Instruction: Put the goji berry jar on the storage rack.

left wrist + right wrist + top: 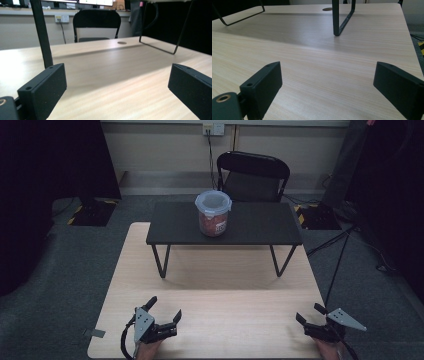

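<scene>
high view: left gripper (164, 308) and right gripper (310, 313) jaws spread, far from jar (213, 213).

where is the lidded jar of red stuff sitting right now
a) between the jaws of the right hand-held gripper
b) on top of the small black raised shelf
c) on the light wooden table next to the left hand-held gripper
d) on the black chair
b: in the high view the jar stands on the black raised shelf, far from the left hand-held gripper and the right hand-held gripper, both open with nothing between their jaws near the table front edge.
</scene>
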Available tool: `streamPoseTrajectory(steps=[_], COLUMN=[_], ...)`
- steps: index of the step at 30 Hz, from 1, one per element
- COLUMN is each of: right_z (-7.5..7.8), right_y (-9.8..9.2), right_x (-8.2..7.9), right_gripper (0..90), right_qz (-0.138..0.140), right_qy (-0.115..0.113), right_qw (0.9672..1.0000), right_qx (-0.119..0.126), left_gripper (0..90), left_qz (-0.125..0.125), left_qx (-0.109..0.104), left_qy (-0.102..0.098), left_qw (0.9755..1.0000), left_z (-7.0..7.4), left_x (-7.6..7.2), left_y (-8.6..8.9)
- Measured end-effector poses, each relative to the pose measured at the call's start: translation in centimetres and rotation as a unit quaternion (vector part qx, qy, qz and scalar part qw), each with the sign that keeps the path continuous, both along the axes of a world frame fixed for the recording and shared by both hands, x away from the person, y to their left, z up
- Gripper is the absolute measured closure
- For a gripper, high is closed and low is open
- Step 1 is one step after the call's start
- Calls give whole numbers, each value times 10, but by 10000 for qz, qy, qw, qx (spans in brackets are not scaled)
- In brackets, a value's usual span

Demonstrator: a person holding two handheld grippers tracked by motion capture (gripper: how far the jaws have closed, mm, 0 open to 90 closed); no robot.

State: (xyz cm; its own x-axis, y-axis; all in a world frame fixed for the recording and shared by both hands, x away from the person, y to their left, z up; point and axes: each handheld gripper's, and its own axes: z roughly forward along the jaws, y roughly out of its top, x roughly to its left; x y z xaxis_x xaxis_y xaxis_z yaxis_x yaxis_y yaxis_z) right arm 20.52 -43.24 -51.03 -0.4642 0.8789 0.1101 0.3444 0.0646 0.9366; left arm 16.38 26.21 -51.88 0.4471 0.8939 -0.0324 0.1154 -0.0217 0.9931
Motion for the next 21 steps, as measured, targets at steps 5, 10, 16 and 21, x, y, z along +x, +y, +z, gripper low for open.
streamPoseTrajectory(steps=[5,10,16,21], right_z=[0,0,0,0], right_y=[0,0,0,0], right_x=[0,0,0,0], right_gripper=[74,74,74,74], right_qz=[-2,-5,-6,-8], right_qy=[2,3,4,5], right_qw=[10000,10000,10000,10000], right_qx=[-11,-4,-6,-9], left_gripper=[11,12,14,14], left_qz=[57,156,156,135], left_qx=[82,157,180,200], left_qy=[90,177,199,223], left_qw=[9999,9996,9995,9995], left_z=[-11,-18,-18,-17], left_x=[1,2,3,3], left_y=[1,3,4,4])
